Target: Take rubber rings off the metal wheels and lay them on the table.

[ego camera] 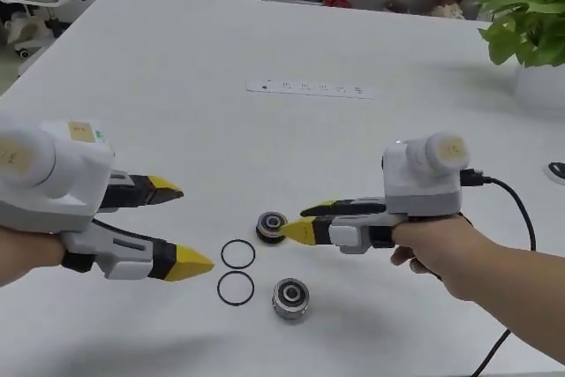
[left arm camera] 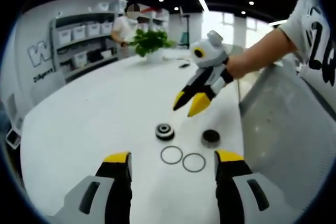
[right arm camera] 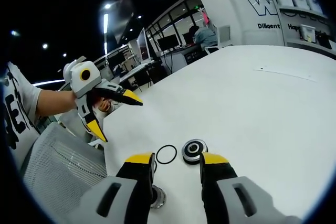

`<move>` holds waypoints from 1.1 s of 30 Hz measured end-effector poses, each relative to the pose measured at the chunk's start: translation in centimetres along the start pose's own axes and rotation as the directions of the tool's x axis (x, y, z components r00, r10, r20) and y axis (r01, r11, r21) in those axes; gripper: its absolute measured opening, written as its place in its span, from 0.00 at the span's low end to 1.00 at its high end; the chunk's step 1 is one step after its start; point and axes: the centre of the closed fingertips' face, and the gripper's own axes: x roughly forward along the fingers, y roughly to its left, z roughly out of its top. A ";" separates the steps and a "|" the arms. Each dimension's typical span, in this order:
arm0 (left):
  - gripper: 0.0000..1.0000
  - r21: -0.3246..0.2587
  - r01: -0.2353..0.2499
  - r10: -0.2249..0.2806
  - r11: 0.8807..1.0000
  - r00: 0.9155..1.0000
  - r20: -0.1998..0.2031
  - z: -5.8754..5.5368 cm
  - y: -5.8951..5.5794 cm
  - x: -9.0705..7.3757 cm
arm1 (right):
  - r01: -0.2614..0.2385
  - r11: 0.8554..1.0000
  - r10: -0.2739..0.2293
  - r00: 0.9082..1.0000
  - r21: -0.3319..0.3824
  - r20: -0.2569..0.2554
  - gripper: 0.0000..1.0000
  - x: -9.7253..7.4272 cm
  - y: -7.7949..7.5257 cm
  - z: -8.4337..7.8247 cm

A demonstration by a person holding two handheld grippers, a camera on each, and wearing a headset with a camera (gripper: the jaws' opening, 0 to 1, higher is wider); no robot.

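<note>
Two wheels sit on the worktop (ego camera: 265, 147), and beside them a ring (ego camera: 237, 254) and a second ring (ego camera: 236, 288) lie flat and free, close together but apart, so part of the job looks done. The right gripper (right arm camera: 176, 161) has its jaws apart by a modest gap, tips low and right next to the far wheel (ego camera: 272, 225), which in the right gripper view sits just ahead of the gap and slightly toward one jaw. Whether the tips touch it cannot be told. The left gripper (ego camera: 187, 227) hovers to the side with jaws wide apart, holding nothing, its tips near the two rings. The near wheel (ego camera: 290, 297) stands alone, just beside the second ring. The step in hand seems to be the approach to the far wheel. Whether either wheel carries rubber around its rim is too small to tell. The next move likely calls for one gripper to pin the wheel steady while a jaw tip of the other hooks under the rubber edge and peels it over the rim.
</note>
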 end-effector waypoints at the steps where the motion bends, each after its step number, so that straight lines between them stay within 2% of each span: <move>1: 0.65 0.000 0.000 0.000 1.000 1.000 0.000 0.0 0.0 0.0 | 0.002 1.000 -0.002 1.000 -0.008 -0.002 0.32 0.0 -0.1 0.0; 15: 0.63 0.004 0.007 -0.007 1.000 1.000 0.001 0.6 0.6 0.7 | 0.016 0.994 -0.019 0.999 -0.111 -0.027 0.35 0.0 -0.7 -0.2; 33: 0.59 -0.008 0.011 -0.011 1.000 1.000 0.007 1.0 1.4 1.7 | 0.031 0.986 -0.039 0.998 -0.162 -0.050 0.36 0.0 -1.8 -0.7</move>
